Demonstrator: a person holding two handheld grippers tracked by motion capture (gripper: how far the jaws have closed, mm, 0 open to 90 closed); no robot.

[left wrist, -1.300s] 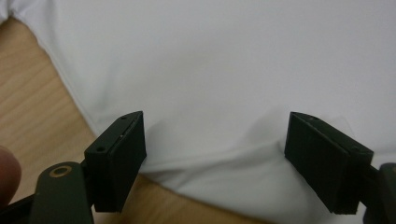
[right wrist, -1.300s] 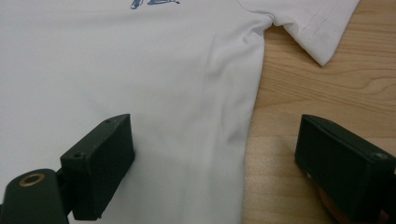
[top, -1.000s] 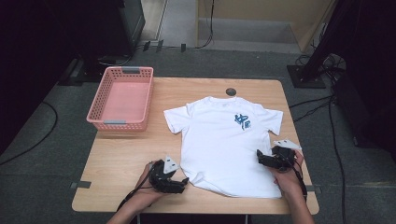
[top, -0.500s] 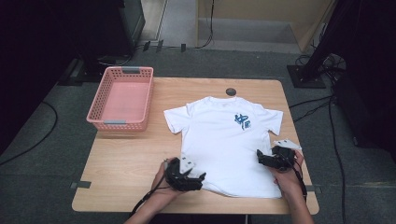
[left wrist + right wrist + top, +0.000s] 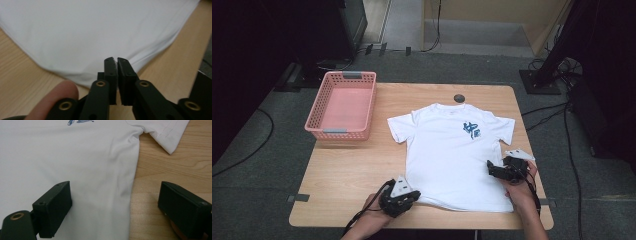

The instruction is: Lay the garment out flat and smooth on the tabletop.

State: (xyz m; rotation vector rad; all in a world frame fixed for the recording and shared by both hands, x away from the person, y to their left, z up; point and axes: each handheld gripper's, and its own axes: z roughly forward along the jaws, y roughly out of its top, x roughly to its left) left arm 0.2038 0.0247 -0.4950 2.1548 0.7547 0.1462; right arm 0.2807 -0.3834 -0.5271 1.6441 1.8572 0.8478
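The counter (image 5: pixel 347 170) has a white t-shirt (image 5: pixel 452 155) spread flat across the middle-right of the high view, nothing folded yet, and the pink basket (image 5: pixel 341 105) at upper left sits empty. The left tool (image 5: pixel 404 197), lower centre, has just been closing its jaws and looks pinched on the shirt's bottom hem corner, though the cloth barely shows between them. The right tool (image 5: pixel 492 170) hangs wide open astride the shirt's side edge, gripping nothing.
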